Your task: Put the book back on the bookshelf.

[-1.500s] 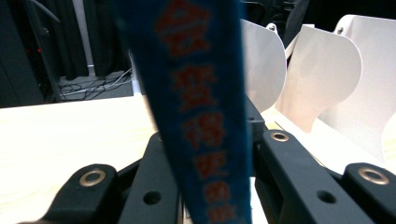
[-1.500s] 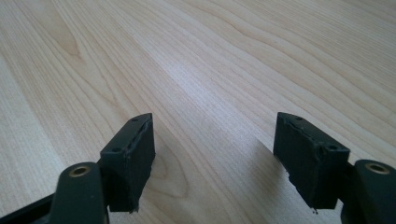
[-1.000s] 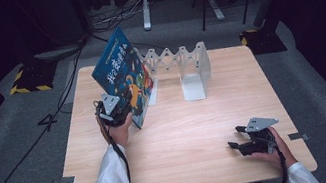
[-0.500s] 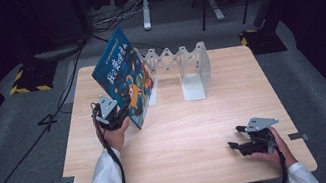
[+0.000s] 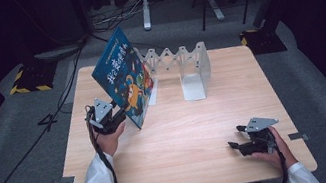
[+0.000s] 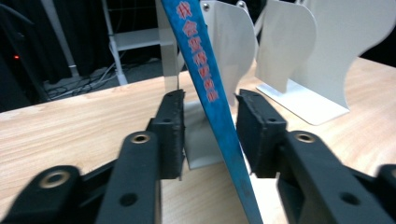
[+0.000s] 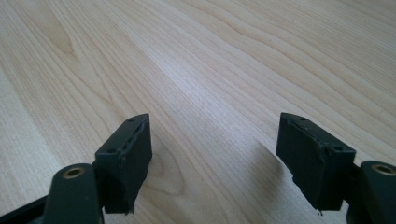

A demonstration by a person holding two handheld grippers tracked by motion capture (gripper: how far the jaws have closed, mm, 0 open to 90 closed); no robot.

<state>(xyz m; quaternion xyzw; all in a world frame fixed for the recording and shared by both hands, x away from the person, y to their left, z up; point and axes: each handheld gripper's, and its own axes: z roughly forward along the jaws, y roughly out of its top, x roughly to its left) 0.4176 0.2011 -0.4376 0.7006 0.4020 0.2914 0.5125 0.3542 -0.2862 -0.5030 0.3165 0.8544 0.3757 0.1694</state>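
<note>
1. Book (image 5: 123,83): blue cover, standing tilted on the bench (image 5: 178,134), lower edge on the wood, top leaning toward the far left corner.
2. Leaning at the left end of a white rack (image 5: 182,65) with several upright dividers; back of the book close against the first divider.
3. Left gripper (image 5: 114,122) at the book's near lower corner, held from below by a hand (image 5: 109,140) in a white sleeve.
4. From the left gripper view: blue spine (image 6: 210,93) running steeply up between the two fingers (image 6: 170,130), red characters printed along it.
5. Left fingers just been opening; now parted, with a clear gap on the left of the spine and a thin gap on the right. Neither pad seen pressing on the book, so no pinch.
6. Spine closer to the right-hand pad than to the left-hand one in that view; white dividers right behind it.
7. Right gripper (image 5: 239,145) well apart from the book, low over the near right part of the bench, held by the other hand (image 5: 275,150).
8. Right fingers (image 7: 126,161) spread wide, bare wood between them, nothing gripped.
</note>
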